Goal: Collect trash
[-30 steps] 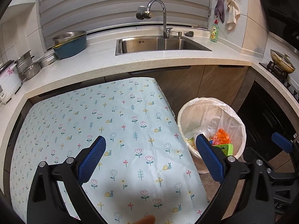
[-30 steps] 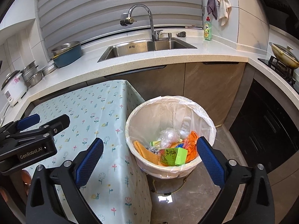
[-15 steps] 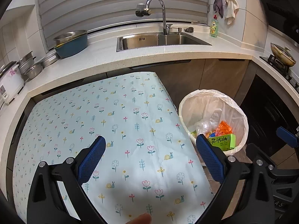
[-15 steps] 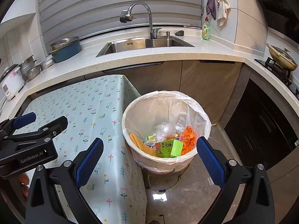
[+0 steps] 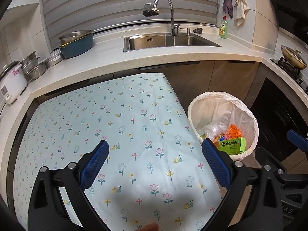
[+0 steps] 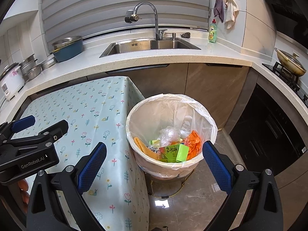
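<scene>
Right wrist view: both empty claws, left gripper [image 5: 155, 162] and right gripper [image 6: 154, 162], gape over a white-lined round plastic bin [image 6: 209, 121] (nearly full), so its green cardboard carton [image 6: 174, 153] may topple out if nudged.

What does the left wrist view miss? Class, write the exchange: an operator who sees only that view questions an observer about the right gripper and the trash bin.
Operator: Is the right gripper open?
Observer: Yes. The right gripper is open and empty, pointing at the trash bin.
Operator: The table edge hides the bin's left side. What is in there?
Observer: An orange ridged piece leans against the liner, beside the green carton.
</scene>
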